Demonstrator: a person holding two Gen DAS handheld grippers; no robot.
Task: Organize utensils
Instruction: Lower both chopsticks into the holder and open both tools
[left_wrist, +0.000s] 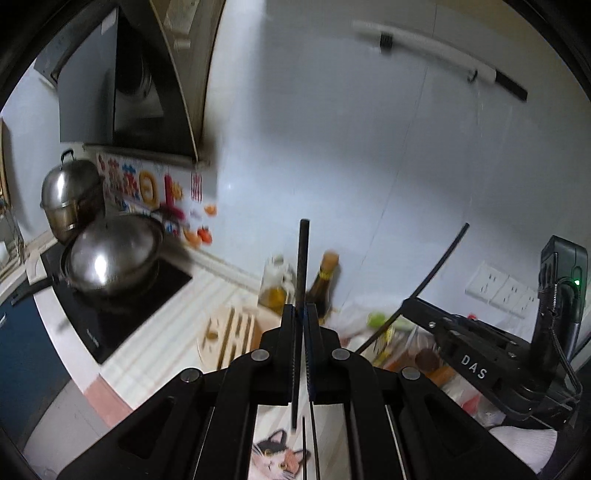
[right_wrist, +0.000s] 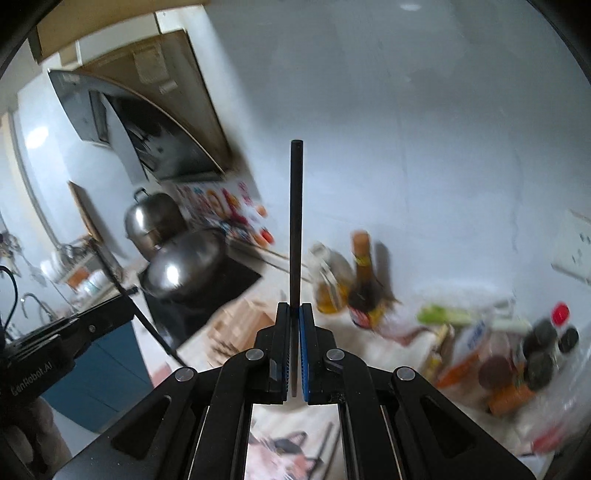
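Note:
My left gripper (left_wrist: 303, 310) is shut on a thin black chopstick (left_wrist: 303, 258) that sticks straight up from its pads, held high above the counter. My right gripper (right_wrist: 295, 308) is shut on a second black chopstick (right_wrist: 296, 214), also pointing away from the camera. In the left wrist view the right gripper (left_wrist: 408, 306) shows at the right with its chopstick (left_wrist: 439, 266) slanting up. In the right wrist view the left gripper (right_wrist: 127, 297) shows at the left with its chopstick (right_wrist: 110, 273). Both views are motion-blurred.
Below lies a white counter (left_wrist: 162, 354) with a black hob (left_wrist: 122, 314), a lidded steel wok (left_wrist: 114, 254) and a steamer pot (left_wrist: 70, 195). An oil bottle (left_wrist: 275, 284), a dark sauce bottle (left_wrist: 325, 280), a wooden board (left_wrist: 232, 332) and several packets and jars (right_wrist: 498, 362) stand by the wall.

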